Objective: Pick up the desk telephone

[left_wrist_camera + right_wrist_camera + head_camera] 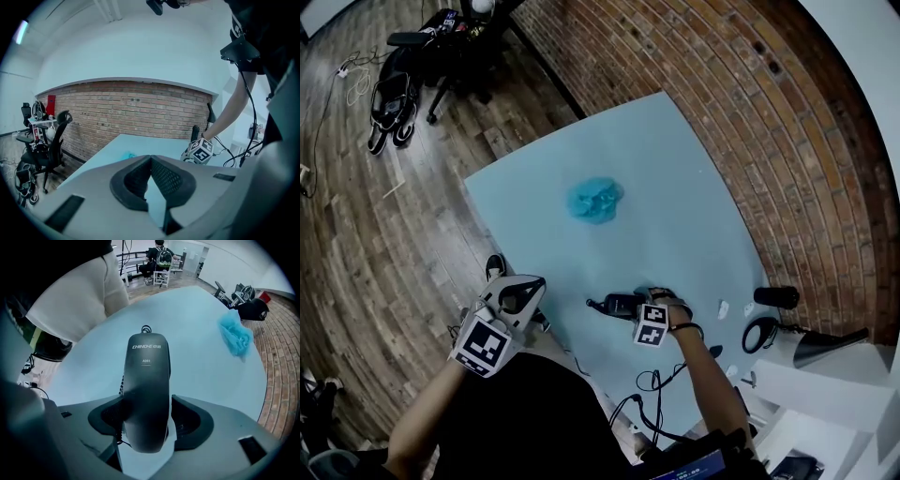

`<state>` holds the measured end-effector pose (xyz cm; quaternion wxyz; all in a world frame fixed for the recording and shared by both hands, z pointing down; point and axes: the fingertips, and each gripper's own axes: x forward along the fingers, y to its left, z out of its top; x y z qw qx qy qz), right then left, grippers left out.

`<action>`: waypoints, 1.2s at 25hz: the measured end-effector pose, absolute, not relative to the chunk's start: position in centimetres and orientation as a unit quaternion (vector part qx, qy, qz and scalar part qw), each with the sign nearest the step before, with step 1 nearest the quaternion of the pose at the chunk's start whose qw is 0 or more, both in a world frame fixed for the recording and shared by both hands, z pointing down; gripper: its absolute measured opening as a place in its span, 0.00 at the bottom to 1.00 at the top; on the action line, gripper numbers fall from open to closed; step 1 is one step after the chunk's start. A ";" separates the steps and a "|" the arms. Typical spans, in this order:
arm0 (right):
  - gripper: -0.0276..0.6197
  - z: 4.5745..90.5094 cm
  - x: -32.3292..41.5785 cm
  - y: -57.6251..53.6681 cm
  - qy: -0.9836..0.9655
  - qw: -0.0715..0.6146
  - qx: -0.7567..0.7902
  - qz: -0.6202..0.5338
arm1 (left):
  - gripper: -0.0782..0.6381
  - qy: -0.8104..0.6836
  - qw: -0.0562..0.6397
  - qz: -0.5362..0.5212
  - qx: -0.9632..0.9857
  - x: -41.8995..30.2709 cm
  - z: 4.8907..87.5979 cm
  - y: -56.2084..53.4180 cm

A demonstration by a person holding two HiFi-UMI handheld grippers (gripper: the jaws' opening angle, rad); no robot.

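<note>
A black telephone handset (145, 380) lies on the light blue table (675, 187); in the head view the handset (619, 305) is near the table's front edge. My right gripper (149, 420) points straight down over it. Its jaws stand wide on either side of the handset, with a thin gap showing at the right pad (187, 420). The head view shows this right gripper (649, 300) under its marker cube. My left gripper (525, 292) hangs off the table's left edge, its pads (151, 161) touching at the tips with nothing between them.
A crumpled teal cloth (595, 199) lies mid-table. A black cylinder (776, 297), a ring-shaped object (759, 333) and cables (656, 384) crowd the right front corner. A brick wall (750, 103) runs behind the table. Office chairs (450, 47) stand on the wooden floor.
</note>
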<state>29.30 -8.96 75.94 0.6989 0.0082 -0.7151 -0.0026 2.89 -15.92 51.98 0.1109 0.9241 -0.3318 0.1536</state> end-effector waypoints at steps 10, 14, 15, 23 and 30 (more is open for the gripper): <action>0.49 77.7 28.7 -8.3 -0.703 0.710 0.000 0.037 | 0.14 -0.322 0.113 0.163 0.926 2.0 52.7 -16.6; 0.48 77.8 28.3 -8.2 -0.687 0.725 -0.016 0.042 | 0.14 -0.321 0.112 0.167 0.925 1.3 52.8 -17.0; 0.48 77.8 28.3 -8.4 -0.686 0.726 -0.013 0.042 | 0.14 -0.323 0.115 0.168 0.924 1.2 52.9 -17.1; 0.48 77.9 28.7 -8.6 -0.697 0.714 0.017 0.066 | 0.14 -0.317 0.113 0.180 0.924 2.1 53.6 -18.0; 0.48 77.8 29.1 -8.5 -0.692 0.718 0.020 0.069 | 0.14 -0.317 0.106 0.185 0.924 2.3 53.8 -17.9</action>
